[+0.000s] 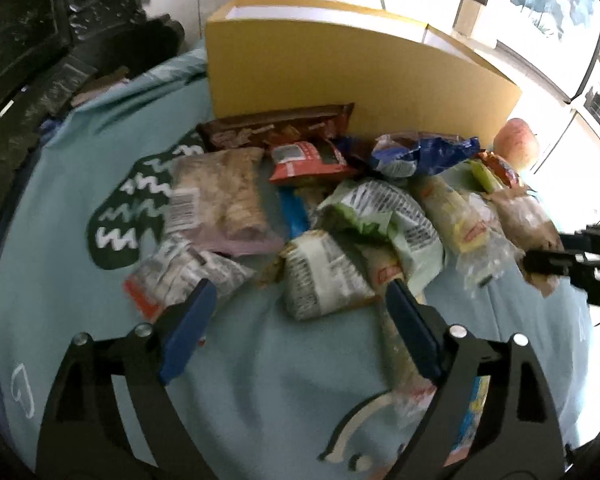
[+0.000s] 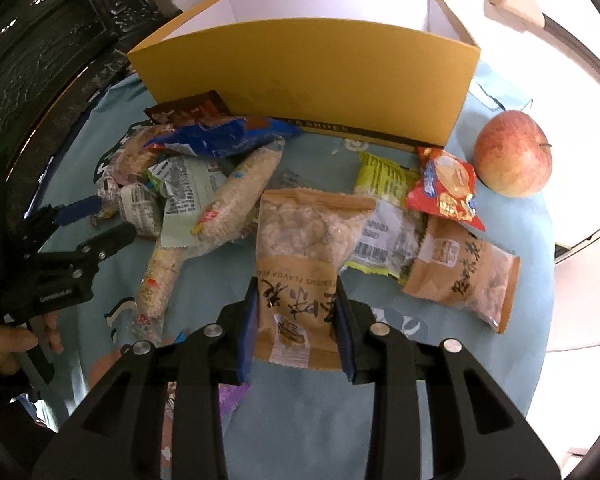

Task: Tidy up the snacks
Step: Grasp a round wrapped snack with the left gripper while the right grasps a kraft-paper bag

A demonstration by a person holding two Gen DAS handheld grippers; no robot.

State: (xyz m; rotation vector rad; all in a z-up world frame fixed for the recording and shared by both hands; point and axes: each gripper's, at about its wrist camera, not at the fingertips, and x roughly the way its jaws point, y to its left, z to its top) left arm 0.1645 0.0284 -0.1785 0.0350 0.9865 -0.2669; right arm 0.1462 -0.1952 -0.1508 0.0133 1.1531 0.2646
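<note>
With the right gripper [image 2: 296, 320] clamped on the kraft-paper peanut pouch [image 2: 300, 256] and the left gripper [image 1: 300, 312] wide and apparently empty, we next lift toward the open yellow cardboard box [image 2: 308, 68].

The brown nut bag [image 2: 300, 280] has upside-down words that look like "FLAVOR" and part of another word, with big Chinese writing under them that I cannot read. A second brown bag [image 2: 462, 276] has Chinese writing too. The yellow box [image 2: 308, 80] has a dark strip at the bottom with letters ending in "SHOES". Barcodes show on a clear packet [image 2: 384, 240], too small to read.
</note>
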